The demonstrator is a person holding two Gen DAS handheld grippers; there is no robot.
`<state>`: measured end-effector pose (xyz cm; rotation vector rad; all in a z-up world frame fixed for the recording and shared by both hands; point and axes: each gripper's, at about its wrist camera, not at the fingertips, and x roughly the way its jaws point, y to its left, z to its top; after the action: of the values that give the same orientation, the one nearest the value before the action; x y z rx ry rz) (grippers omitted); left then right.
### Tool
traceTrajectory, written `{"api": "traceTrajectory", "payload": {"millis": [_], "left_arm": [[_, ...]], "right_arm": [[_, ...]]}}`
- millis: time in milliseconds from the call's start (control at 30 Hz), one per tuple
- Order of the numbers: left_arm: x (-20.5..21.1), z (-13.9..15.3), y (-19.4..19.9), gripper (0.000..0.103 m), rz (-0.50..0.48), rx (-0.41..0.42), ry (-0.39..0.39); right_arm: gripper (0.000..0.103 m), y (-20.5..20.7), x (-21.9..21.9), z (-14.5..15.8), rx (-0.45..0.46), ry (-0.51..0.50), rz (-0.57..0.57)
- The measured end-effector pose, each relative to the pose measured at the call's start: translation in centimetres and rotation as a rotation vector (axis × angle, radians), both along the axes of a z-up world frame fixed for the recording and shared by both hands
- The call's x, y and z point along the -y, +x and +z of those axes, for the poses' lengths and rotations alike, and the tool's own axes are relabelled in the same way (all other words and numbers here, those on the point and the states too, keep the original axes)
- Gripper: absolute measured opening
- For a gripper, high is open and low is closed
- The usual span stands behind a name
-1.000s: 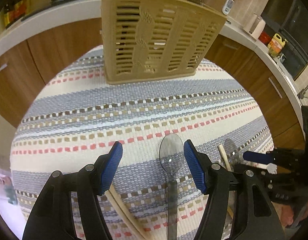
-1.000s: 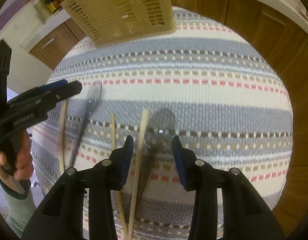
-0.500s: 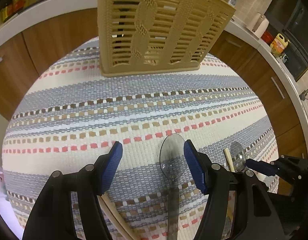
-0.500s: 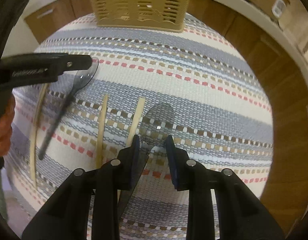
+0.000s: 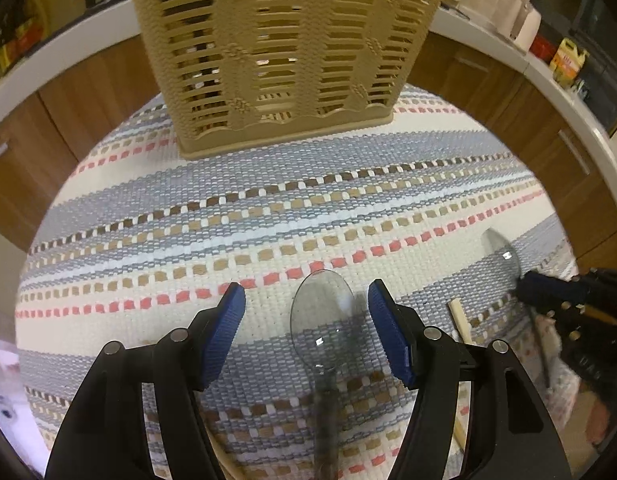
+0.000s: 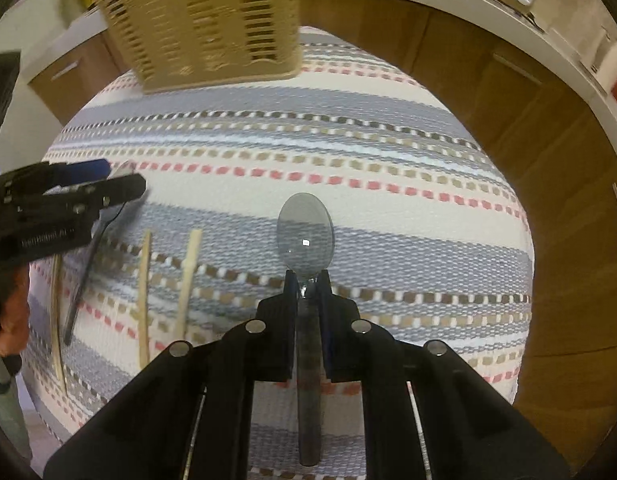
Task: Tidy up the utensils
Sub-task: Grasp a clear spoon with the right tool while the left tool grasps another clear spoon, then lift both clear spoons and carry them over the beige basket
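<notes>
My right gripper [image 6: 307,280] is shut on the neck of a clear grey plastic spoon [image 6: 305,236] and holds it above the striped mat. My left gripper [image 5: 306,312] is open, its blue pads either side of a second clear spoon [image 5: 322,316] that lies on the mat. The beige slotted utensil basket [image 5: 280,52] stands at the far edge of the mat; it also shows in the right wrist view [image 6: 204,20]. Wooden chopsticks [image 6: 188,276] lie on the mat left of the right gripper.
The striped woven mat [image 5: 268,220] covers a round table. Wooden cabinets and a white counter [image 6: 508,32] curve behind it. Another chopstick [image 5: 458,316] lies right of my left gripper. The left gripper shows at the left edge of the right wrist view [image 6: 68,196].
My right gripper has closed on the spoon and lifted it off the mat. My left gripper has moved forward toward the basket, still open around the other spoon.
</notes>
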<state>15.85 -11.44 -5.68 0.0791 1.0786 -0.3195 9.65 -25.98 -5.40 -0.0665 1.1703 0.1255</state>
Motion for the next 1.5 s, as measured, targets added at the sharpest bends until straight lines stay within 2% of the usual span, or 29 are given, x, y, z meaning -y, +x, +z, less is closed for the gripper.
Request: {"api": "traceTrajectory", "payload": {"millis": [133, 300, 433, 500, 567, 667, 767, 900, 1067, 1200, 1333, 1500], "left_arm": [[1.7, -0.2, -0.2, 0.058, -0.005, 0.016, 0.089], [2.1, -0.2, 0.1, 0.058, -0.013, -0.019, 0.099], [2.2, -0.3, 0.4, 0.058, -0.012, -0.036, 0.109], [2.6, -0.1, 0.2, 0.051, -0.013, -0.034, 0.109], [2.8, 0.1, -0.1, 0.031, -0.018, -0.026, 0.117], [2.6, 0.2, -0.5, 0.03, -0.013, -0.017, 0.115], [1.8, 0.3, -0.8, 0.03, -0.006, -0.008, 0.05], [0.2, 1.4, -1.8, 0.03, 0.008, 0.04, -0.033], [-2.2, 5.5, -3.9, 0.03, 0.029, 0.191, -0.124], [-4.0, 9.7, -5.1, 0.03, 0.046, 0.313, -0.195], [-5.5, 13.5, -6.1, 0.03, 0.062, 0.4, -0.282], [-6.8, 17.5, -6.4, 0.03, 0.102, 0.523, -0.317]], "right_arm": [[0.009, 0.6, 0.5, -0.1, -0.032, -0.001, 0.006], [0.011, 1.0, -0.3, -0.4, -0.088, -0.069, 0.05], [0.011, 1.6, -0.6, -0.3, -0.127, -0.078, 0.07], [0.01, 1.5, -0.6, -0.2, -0.132, -0.066, 0.068], [0.01, 1.4, -0.5, -0.1, -0.125, -0.053, 0.068], [0.01, 1.4, 0.0, 0.1, -0.113, -0.015, 0.066], [0.009, 1.1, 0.3, 0.5, -0.091, 0.035, 0.065], [0.01, 0.8, 1.2, 1.8, -0.03, 0.124, 0.059], [0.01, -0.8, 1.8, 5.7, 0.082, 0.234, 0.07], [0.009, -1.8, 2.1, 10.6, 0.227, 0.293, 0.105], [0.01, -2.4, 1.7, 14.1, 0.367, 0.318, 0.107], [0.01, -1.9, 0.8, 17.8, 0.541, 0.353, 0.111]]}}
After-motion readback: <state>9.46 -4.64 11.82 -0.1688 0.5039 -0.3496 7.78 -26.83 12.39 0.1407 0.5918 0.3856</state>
